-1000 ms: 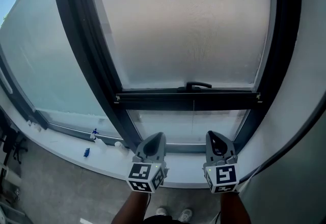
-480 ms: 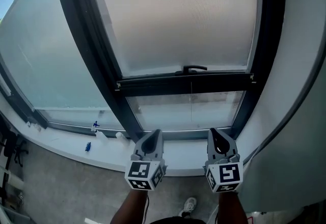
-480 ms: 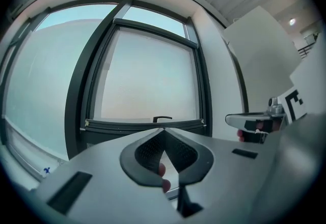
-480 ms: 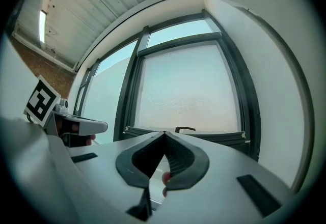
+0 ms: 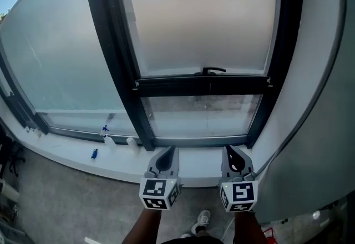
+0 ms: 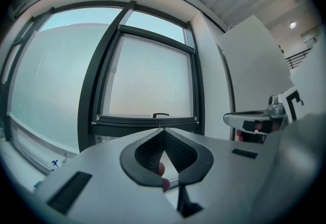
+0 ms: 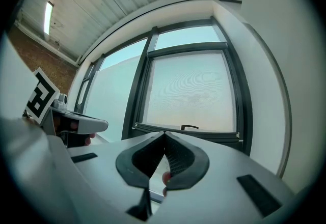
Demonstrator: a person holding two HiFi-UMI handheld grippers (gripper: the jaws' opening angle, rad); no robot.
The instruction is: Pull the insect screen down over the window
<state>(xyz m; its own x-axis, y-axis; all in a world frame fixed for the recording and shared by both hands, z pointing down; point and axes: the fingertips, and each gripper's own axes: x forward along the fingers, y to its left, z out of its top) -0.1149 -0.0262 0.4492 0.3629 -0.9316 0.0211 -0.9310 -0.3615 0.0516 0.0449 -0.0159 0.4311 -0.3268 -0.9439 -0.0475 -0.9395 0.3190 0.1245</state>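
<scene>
The pale mesh insect screen [image 5: 199, 15] covers most of the dark-framed window. Its dark bottom bar [image 5: 202, 85] with a small black handle [image 5: 213, 70] hangs above a strip of bare glass [image 5: 199, 116]. My left gripper [image 5: 171, 149] and right gripper [image 5: 227, 148] are side by side, well short of the window and level with the sill. Both are shut and empty. In the left gripper view the shut left gripper [image 6: 162, 130] points at the bar [image 6: 147, 120] and handle [image 6: 160, 114]. The right gripper [image 7: 164, 133] also points at the handle [image 7: 189, 127].
A white sill [image 5: 72, 151] runs below the windows with small blue items [image 5: 94, 153] and white bottles [image 5: 109, 141] on it. A white wall [image 5: 310, 98] stands close on the right. A larger fixed pane [image 5: 61, 60] lies to the left. The person's shoe [image 5: 201, 219] shows on the grey floor.
Both grippers have drawn back from the window, still shut and empty. The screen's bar and handle now sit farther away and higher in the head view.
</scene>
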